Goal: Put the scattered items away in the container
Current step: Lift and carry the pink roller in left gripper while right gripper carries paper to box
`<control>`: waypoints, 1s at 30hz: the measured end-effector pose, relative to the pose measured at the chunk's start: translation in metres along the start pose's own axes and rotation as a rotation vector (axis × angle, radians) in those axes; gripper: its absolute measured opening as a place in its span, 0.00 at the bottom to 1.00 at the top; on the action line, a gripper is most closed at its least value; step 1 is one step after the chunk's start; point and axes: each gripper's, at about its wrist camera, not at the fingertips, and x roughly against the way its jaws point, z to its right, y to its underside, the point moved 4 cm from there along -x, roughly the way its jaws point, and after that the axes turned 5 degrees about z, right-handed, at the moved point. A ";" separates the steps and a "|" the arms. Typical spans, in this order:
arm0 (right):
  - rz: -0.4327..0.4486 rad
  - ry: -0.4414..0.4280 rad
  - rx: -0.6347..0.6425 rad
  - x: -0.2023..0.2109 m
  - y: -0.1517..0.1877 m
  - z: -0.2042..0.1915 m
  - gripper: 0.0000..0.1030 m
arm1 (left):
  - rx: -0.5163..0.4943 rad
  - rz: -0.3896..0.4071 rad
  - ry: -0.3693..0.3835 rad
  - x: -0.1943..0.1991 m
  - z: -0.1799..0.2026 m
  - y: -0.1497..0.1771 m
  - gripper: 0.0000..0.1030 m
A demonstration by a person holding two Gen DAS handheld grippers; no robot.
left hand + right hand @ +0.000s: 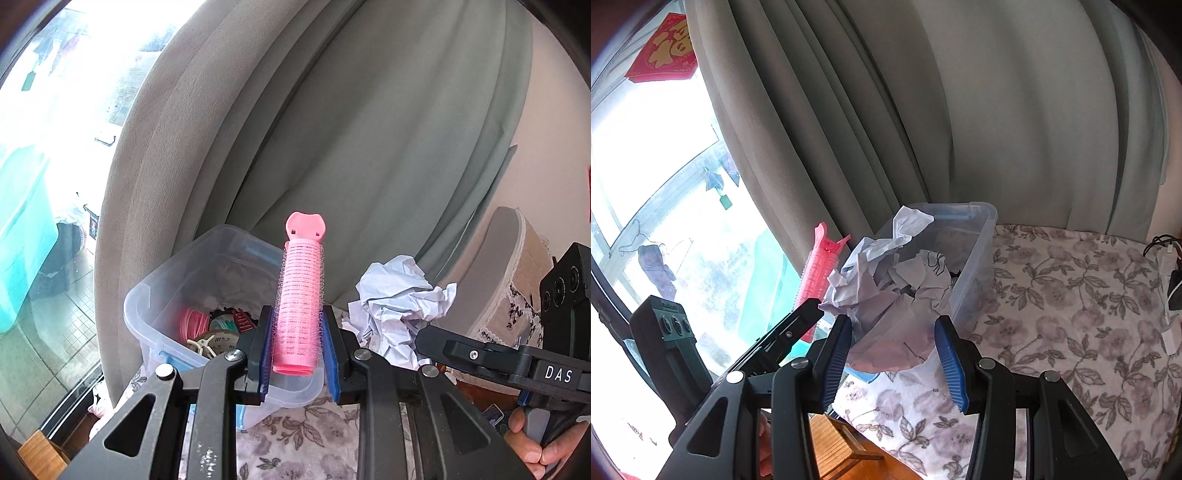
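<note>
Pink ribbed plastic hair roller (300, 302) clamped upright in left gripper (298, 341); crumpled white paper (886, 291) pinched by right gripper (892, 354); clear plastic bin (173, 291) just ahead of both.

Curtain: you face heavy grey-green curtains (332, 129) hanging in deep folds straight ahead of both claws.
Window: to the left of your claws a large window (66, 92) glares white with daylight; it is too bright to make out much outside.
Decoration: a red paper square with a gold character (665, 48) is stuck high on the glass, up and left of your right claw.
Surface: below and to the right of your right claw lies a floral cloth (1071, 295), pale with mauve flowers.
Furniture: a wooden piece (834, 450) shows just under your right claw.
Floor: small grey tiles (55, 332) lie beyond the glass, low and left of your left claw.
</note>
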 end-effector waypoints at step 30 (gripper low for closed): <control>-0.155 -0.016 0.025 -0.095 0.005 0.002 0.49 | 0.069 -0.069 -0.046 -0.169 -0.105 0.008 0.24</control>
